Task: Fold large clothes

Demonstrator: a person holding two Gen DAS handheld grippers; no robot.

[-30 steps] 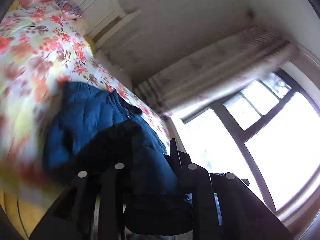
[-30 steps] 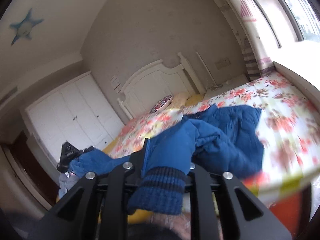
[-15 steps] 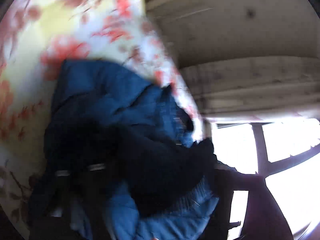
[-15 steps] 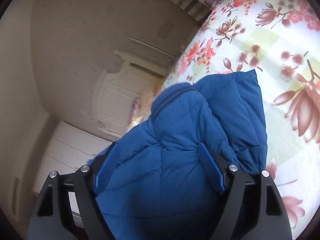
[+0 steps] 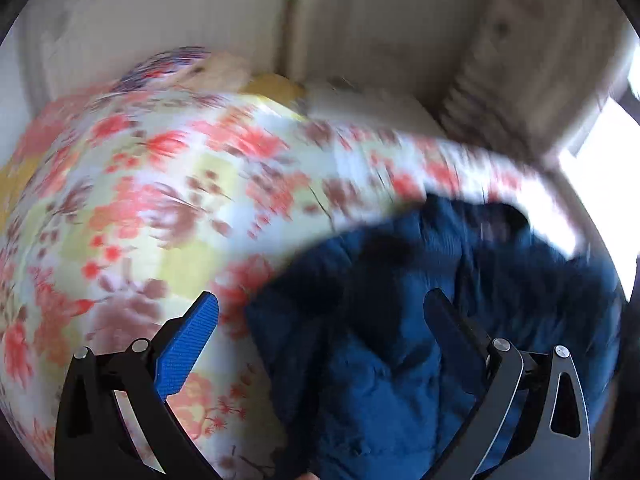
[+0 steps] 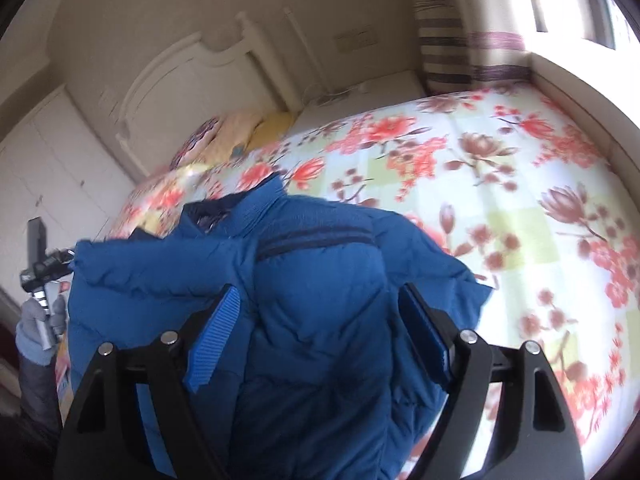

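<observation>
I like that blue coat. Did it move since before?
Yes. The coat dropped out of the right tool onto the flowery bed.

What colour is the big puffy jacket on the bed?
Blue: the jacket shows brightest and sharpest in the right wrist view.

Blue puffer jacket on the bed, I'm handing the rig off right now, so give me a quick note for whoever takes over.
Left gripper: open, holding nothing, above the jacket's edge and the floral bedspread.
Right gripper: open, with the jacket bulging up between the pads, not pinched.
Blue puffer jacket: a rumpled heap on the bed, collar toward the headboard.
Done: jacket is on the bed and released.
Left: spread it flat, fold sleeves in, fold the body.
</observation>
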